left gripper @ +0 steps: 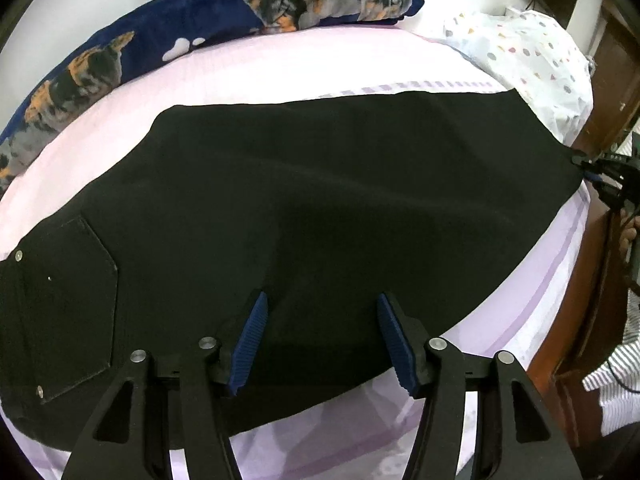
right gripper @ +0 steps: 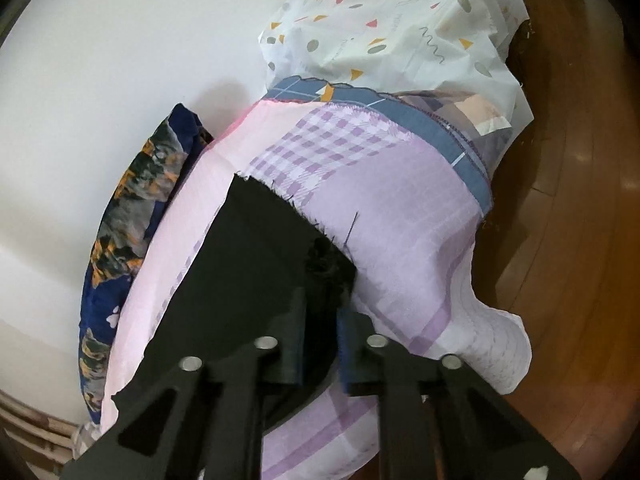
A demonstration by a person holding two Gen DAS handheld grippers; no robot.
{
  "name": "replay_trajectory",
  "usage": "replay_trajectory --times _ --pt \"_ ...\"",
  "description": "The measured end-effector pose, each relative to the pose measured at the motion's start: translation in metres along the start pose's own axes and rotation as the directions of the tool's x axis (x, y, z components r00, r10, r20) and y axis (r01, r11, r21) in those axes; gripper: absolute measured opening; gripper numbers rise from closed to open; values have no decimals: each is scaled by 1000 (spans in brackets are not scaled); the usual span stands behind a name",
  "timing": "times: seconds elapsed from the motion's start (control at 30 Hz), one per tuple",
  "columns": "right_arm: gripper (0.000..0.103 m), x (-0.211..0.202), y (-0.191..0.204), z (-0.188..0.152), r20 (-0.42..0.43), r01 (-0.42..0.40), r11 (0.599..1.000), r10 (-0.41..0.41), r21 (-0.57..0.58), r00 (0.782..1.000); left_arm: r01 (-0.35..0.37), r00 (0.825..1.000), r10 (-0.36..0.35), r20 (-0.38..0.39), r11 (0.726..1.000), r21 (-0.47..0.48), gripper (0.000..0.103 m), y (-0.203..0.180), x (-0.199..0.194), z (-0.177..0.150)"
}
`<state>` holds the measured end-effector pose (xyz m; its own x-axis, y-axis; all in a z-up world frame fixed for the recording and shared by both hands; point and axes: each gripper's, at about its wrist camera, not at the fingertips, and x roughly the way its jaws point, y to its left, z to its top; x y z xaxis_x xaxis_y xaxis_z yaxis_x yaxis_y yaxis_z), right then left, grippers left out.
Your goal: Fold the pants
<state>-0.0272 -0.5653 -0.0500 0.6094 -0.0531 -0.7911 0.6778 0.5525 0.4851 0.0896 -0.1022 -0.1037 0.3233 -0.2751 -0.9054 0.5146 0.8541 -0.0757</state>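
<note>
Black pants (left gripper: 320,168) lie spread flat across the bed, with a back pocket (left gripper: 68,304) at the left and the leg ends at the right. My left gripper (left gripper: 322,300) stands open over the near edge of the pants, its blue pads (left gripper: 252,344) apart and resting on or just above the cloth. In the right wrist view my right gripper (right gripper: 322,304) is shut on a bunched bit of the pants (right gripper: 248,248) at the frayed leg hem. The right gripper (left gripper: 588,164) also shows at the far right of the left wrist view, pinching that hem corner.
The bed has a pink and lilac sheet (left gripper: 280,76). A dark blue dog-print blanket (left gripper: 160,36) lies along the wall side, and a crumpled white patterned cloth (right gripper: 400,20) is heaped past the leg ends. Brown wooden floor (right gripper: 580,160) lies beyond the bed edge. A striped sleeve (left gripper: 616,380) is at the right.
</note>
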Motion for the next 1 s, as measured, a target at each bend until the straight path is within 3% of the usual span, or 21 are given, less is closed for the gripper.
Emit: replay_trajectory --times 0.13,0.3,0.47,0.63,0.73,0.87,0.93,1.0 --pt "9 -11 15 2 7 -73 997 73 26 997 22 1000 -22 8 999 -39 59 8 -4 0" --pt "9 -23 69 -1 1 -208 978 208 -20 978 54 997 -45 60 985 -166 59 43 -25 3" --pt "9 -14 149 -28 -96 -334 935 324 -116 941 63 992 -31 122 962 -265 60 80 -51 0" --pt "9 7 231 -78 -257 -467 864 415 -189 873 59 986 -3 165 941 -333 61 111 -73 -10" --pt "9 20 268 -112 -354 -521 824 430 -221 831 67 984 0 177 926 -371 61 127 -79 -19" --pt "9 44 303 -173 -510 -567 782 387 -261 768 80 983 -5 184 912 -403 62 140 -82 -31" --pt "9 56 311 -201 -571 -569 771 340 -285 747 83 983 -7 184 907 -413 62 144 -82 -35" --pt "10 70 312 -227 -617 -549 772 271 -319 739 94 983 -16 184 901 -424 62 147 -81 -39"
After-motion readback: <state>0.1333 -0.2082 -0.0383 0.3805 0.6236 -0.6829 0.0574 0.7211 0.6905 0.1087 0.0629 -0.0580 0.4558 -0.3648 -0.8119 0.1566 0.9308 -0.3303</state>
